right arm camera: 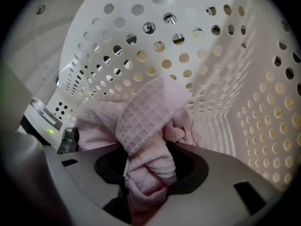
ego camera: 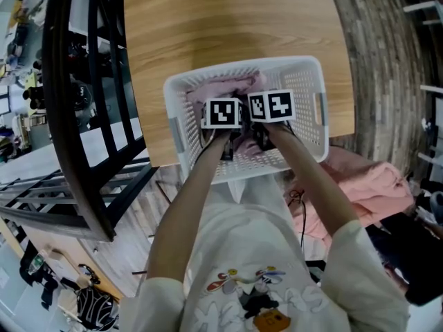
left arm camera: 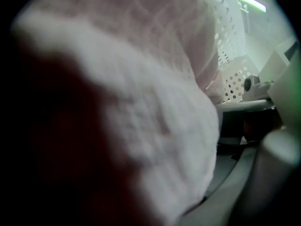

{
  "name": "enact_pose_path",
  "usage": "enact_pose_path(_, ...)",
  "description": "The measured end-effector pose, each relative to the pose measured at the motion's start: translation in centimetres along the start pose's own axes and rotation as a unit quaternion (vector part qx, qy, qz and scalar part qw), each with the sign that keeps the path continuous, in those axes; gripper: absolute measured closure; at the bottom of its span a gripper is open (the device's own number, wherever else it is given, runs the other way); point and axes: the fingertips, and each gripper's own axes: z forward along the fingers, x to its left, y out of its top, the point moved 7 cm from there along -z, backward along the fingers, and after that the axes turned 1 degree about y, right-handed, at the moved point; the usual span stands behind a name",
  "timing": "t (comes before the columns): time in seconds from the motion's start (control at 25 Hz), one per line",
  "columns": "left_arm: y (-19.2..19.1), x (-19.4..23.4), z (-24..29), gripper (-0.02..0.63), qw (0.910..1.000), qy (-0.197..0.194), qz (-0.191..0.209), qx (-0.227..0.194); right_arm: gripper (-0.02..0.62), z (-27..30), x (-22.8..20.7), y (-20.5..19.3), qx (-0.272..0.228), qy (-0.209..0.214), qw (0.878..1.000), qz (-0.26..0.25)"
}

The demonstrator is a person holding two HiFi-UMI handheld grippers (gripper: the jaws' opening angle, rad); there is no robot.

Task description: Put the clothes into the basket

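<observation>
A white perforated basket (ego camera: 313,69) stands at the near edge of a wooden table (ego camera: 228,19). A pink waffle-knit garment (ego camera: 225,87) lies inside it. Both grippers reach down into the basket side by side, the left gripper (ego camera: 223,120) beside the right gripper (ego camera: 271,113). In the right gripper view the right gripper (right arm camera: 148,192) is shut on a bunched fold of the garment (right arm camera: 146,140), with the basket wall (right arm camera: 197,55) behind. The left gripper view is filled by the garment (left arm camera: 141,102) pressed close to the lens, hiding the jaws; a strip of the basket wall (left arm camera: 230,41) shows at the right.
A black metal frame (ego camera: 76,116) stands left of the table. More pink cloth (ego camera: 374,185) lies on the floor at the right, with dark items (ego camera: 415,254) beyond it. The person's arms stretch over the basket's near rim.
</observation>
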Motion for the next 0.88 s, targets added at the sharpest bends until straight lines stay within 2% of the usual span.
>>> enact_pose_path(0.12, -0.1, -0.4, 0.1, 0.282, 0.9999, -0.011, -0.001, 0.004, 0.390, -0.1, -0.2, 0.1, 0.000, 0.000, 1.000, -0.006)
enact_pose_path(0.24, 0.3, -0.2, 0.0, 0.281, 0.9998, -0.016, 0.005, -0.012, 0.390, -0.2, -0.1, 0.2, -0.002, 0.001, 1.000, -0.002)
enact_pose_path(0.44, 0.6, -0.1, -0.9, 0.262, 0.9987, -0.042, 0.020, -0.020, 0.381, -1.2, 0.1, 0.4, 0.001, 0.029, 0.999, 0.015)
enact_pose_path(0.64, 0.4, -0.1, -3.1, 0.242, 0.9977, -0.028, 0.039, -0.047, 0.327, -2.7, 0.3, 0.8, -0.005, 0.037, 0.999, 0.015)
enact_pose_path(0.88, 0.6, 0.5, -5.1, 0.239, 0.9952, -0.025, 0.011, -0.094, 0.314, -4.1, 0.4, 0.8, -0.013, 0.038, 0.999, 0.007)
